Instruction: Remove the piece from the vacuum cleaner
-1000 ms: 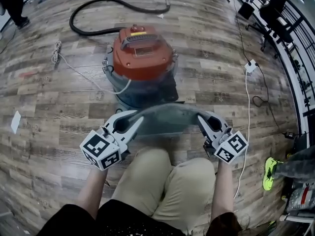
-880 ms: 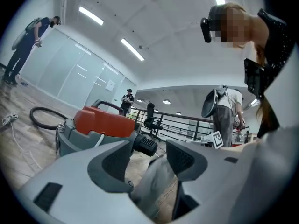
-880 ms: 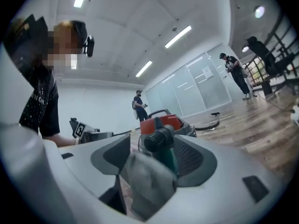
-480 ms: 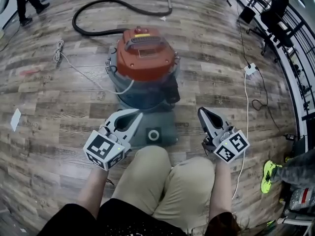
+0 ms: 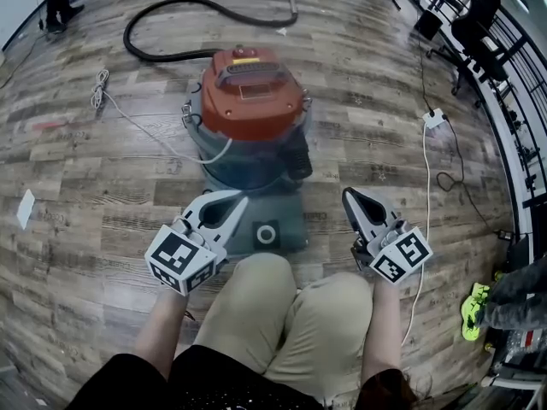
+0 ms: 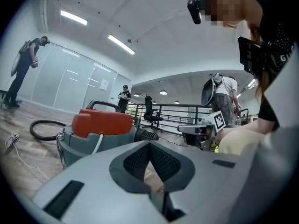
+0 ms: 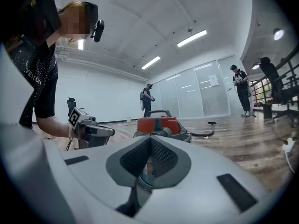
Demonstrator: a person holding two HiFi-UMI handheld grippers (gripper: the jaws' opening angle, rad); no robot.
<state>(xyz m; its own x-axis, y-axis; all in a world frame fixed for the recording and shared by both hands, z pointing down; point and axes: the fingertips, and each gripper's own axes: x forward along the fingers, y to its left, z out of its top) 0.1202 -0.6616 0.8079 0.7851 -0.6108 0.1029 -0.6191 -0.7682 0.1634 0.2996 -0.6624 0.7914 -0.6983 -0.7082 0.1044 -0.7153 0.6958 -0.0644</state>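
The vacuum cleaner [image 5: 252,101] has an orange lid and a grey drum, and it stands on the wood floor ahead of me. A flat grey piece [image 5: 286,222] with a round opening lies on the floor against the vacuum's near side. My left gripper [image 5: 241,200] is shut and empty at the piece's left edge. My right gripper [image 5: 346,194] is shut and empty a little to the right of the piece. The left gripper view shows the left gripper's closed jaws [image 6: 149,143] with the vacuum [image 6: 103,122] beyond. The right gripper view shows the vacuum [image 7: 159,124] past the right gripper's closed jaws [image 7: 150,140].
A black hose [image 5: 171,20] curls on the floor behind the vacuum. A white cord [image 5: 137,126] runs to its left. A power strip [image 5: 436,116] with its cable lies to the right. My knees [image 5: 291,314] are just behind the grippers. A railing and an office chair [image 5: 479,15] stand at the far right.
A second ago a blurred grey shape spanned between both grippers. Now the grey piece lies still on the floor in front of the vacuum, and both grippers are free of it.
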